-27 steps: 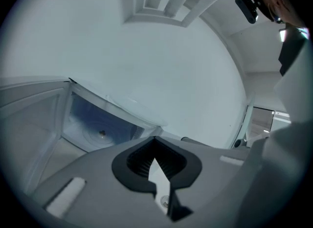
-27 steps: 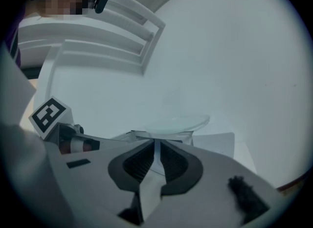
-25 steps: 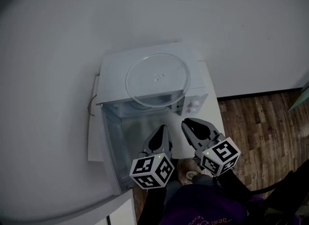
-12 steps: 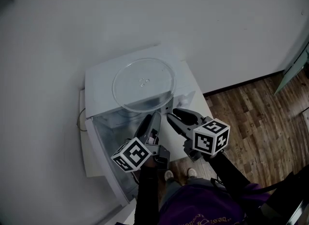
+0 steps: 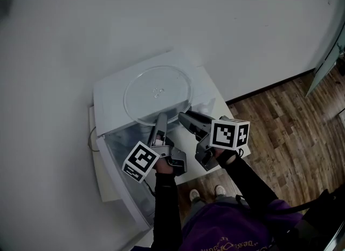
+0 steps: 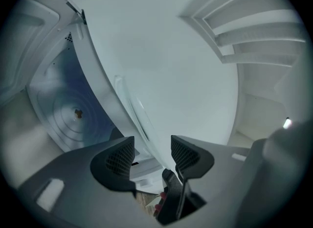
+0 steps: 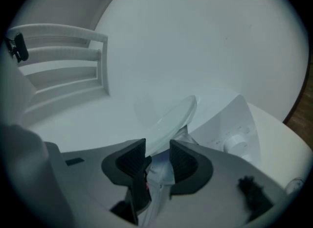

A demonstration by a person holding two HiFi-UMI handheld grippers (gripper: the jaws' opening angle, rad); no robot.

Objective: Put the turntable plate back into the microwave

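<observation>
the clear round glass turntable plate [image 5: 157, 95] lies atop the white microwave [image 5: 105, 95], not inside. my left gripper [image 6: 151, 153] gapes wide and my right gripper [image 7: 157, 158] narrower, both unclamped at its 6 o'clock rim. i judge it heavy, slick and brittle, so i'd pinch the rim deep.

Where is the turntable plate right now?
In the head view, the turntable plate lies on top of the microwave, its near rim between the open jaws of the left hand-held gripper and right hand-held gripper.
</observation>
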